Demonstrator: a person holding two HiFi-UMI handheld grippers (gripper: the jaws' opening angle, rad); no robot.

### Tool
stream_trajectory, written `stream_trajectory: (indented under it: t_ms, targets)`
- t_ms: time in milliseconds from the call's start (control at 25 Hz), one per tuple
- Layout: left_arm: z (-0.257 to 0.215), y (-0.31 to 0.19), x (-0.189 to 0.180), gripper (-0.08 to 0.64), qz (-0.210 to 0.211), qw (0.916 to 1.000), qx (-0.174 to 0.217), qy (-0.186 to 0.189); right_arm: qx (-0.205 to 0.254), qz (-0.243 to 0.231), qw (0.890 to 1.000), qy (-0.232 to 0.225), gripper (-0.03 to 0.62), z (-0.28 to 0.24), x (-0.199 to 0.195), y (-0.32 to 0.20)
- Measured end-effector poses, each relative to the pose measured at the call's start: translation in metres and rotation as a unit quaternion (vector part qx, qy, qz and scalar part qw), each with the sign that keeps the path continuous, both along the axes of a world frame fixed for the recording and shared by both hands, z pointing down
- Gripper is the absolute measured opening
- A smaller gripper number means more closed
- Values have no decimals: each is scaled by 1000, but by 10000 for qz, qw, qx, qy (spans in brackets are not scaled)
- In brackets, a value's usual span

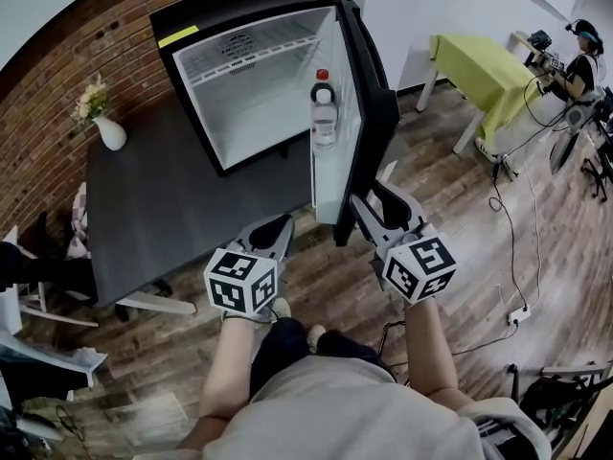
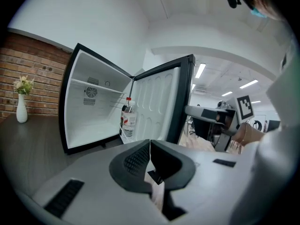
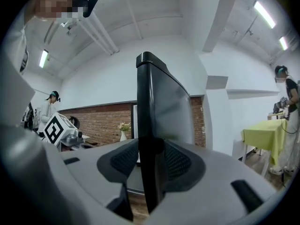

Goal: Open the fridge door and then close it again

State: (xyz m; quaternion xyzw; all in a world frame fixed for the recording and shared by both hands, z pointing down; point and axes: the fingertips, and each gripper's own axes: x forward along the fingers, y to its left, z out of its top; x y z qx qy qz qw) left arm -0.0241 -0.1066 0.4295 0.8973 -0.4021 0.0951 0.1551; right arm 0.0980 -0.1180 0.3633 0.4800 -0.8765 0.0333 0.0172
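Note:
A small black fridge (image 1: 251,84) stands on a dark table (image 1: 144,209) with its door (image 1: 337,123) swung wide open toward me. A clear water bottle (image 1: 324,113) with a red cap sits in the door shelf, and the white inside looks otherwise bare. My right gripper (image 1: 371,204) straddles the door's free edge. In the right gripper view that black edge (image 3: 150,121) runs between both pads, with my right gripper (image 3: 151,158) shut on it. My left gripper (image 1: 273,233) hangs shut and empty in front of the fridge. From the left gripper (image 2: 150,146) I see the open door (image 2: 159,107) and bottle (image 2: 129,121).
A white vase with flowers (image 1: 107,132) stands on the table's far left by the brick wall. Chairs (image 1: 38,300) sit at the left. A green-covered table (image 1: 484,70) and a person (image 1: 579,65) are at the back right. Cables (image 1: 508,247) cross the wood floor.

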Motion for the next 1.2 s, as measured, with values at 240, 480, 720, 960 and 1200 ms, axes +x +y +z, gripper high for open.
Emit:
stream_trajectory:
  t_ms: [240, 480, 720, 960, 1200]
  targets:
    - [-4, -12, -18, 8, -213, 9998, -20, 40, -33, -642, 9979, 9, 163, -1, -38, -5]
    - [-3, -27, -45, 8, -373, 9993, -14, 17, 12, -1079, 9942, -26, 132, -1, -80, -17]
    - [-7, -47, -82, 8, -514, 9987, 8, 19, 32, -1299, 9915, 107, 114, 0, -124, -34]
    - [-16, -71, -121, 8, -625, 9980, 52, 35, 23, -1404, 9899, 210, 100, -3, -165, -59]
    - [-21, -92, -156, 8, -675, 9977, 73, 28, -22, -1356, 9906, 179, 59, -3, -201, -84]
